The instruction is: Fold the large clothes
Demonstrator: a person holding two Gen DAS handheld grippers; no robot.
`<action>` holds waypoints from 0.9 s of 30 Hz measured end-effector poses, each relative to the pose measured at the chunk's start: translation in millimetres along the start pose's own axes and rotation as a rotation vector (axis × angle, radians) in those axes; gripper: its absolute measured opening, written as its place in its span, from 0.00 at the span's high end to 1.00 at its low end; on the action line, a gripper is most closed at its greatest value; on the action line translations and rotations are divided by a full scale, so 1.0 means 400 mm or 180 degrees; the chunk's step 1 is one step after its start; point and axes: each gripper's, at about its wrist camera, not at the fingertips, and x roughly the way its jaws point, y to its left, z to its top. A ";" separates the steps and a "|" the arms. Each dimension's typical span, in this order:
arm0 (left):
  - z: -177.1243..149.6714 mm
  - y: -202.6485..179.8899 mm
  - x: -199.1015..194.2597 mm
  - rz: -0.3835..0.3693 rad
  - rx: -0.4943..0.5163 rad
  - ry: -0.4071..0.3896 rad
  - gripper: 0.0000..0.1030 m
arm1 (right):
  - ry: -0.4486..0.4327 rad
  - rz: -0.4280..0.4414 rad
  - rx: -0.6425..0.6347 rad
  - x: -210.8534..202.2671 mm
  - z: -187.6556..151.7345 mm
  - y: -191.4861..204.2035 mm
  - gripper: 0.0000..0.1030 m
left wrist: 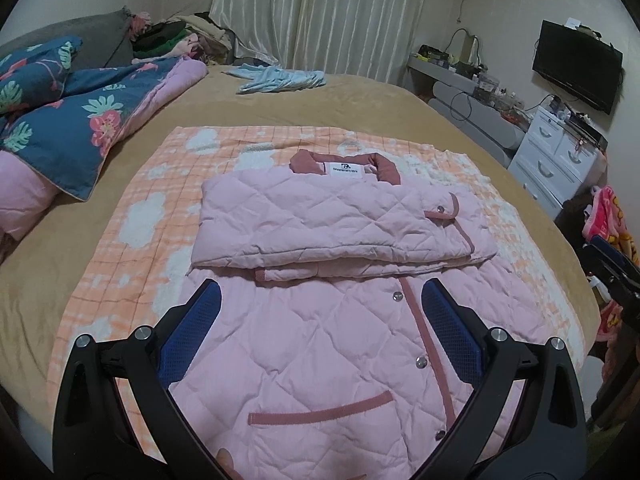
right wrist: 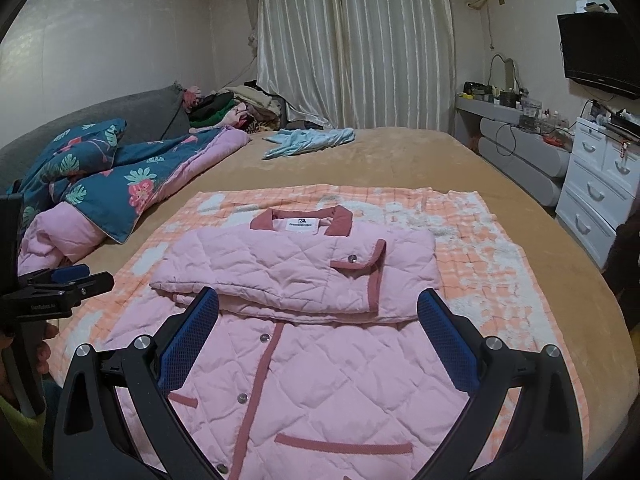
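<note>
On top of an orange-and-white checked blanket (left wrist: 132, 216), spread over a tan bed (left wrist: 360, 100), lies a pink quilted jacket (left wrist: 320, 344) with darker pink trim, its collar (left wrist: 344, 162) at the far end. Both sleeves are already folded across the chest in a thick band, so the widthwise folds look done and the lengthwise fold remains. Both grippers hover just above the lower half of the jacket: the left gripper (left wrist: 322, 312) and the right gripper (right wrist: 318, 320) each have their blue-padded fingers spread wide, holding nothing. The hem lies below the frame edges, so its exact position is hard to judge. Next, each gripper likely needs to drop to a bottom corner, pinch all the padded layers, and carry the hem up toward the collar.
</note>
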 end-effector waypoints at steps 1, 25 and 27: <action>-0.006 -0.001 -0.003 0.0013 0.0017 -0.0005 0.09 | -0.0001 -0.0015 -0.0009 -0.005 -0.005 -0.002 0.04; -0.139 0.021 -0.028 0.0126 0.0067 0.0052 0.09 | 0.0183 -0.0188 -0.0068 -0.054 -0.132 -0.052 0.04; -0.151 0.028 -0.028 0.0153 0.0073 0.0077 0.09 | 0.0212 -0.0204 -0.0068 -0.054 -0.146 -0.058 0.04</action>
